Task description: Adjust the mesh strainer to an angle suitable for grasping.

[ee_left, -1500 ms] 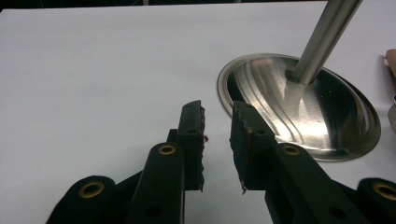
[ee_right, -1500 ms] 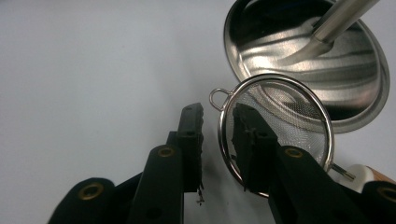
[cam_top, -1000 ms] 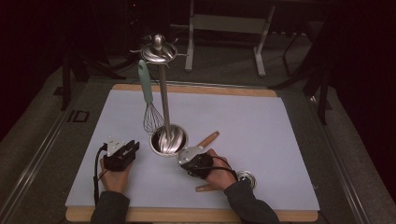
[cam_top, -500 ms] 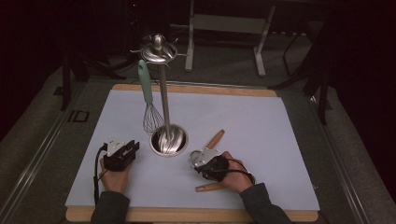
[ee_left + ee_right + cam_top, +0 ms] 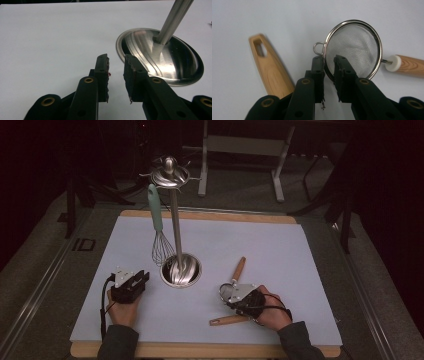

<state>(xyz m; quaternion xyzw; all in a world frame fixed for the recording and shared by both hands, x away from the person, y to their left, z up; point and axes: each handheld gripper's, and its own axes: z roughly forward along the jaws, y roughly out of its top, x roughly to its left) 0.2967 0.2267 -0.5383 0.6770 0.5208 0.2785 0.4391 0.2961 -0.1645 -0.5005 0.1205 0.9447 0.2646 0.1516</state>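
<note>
Round mesh strainer [image 5: 353, 48], wooden-handled, flat

I find one legible marking: the letters "ID" in pale characters on the dark table border [image 5: 82, 244], left of the white mat [image 5: 280, 250], seen in the high view. I read no other text, brand, number or sign anywhere. In both gripper views I see no lettering on the surfaces shown. Anything finer than that is too small or too dim for me to read.
</note>
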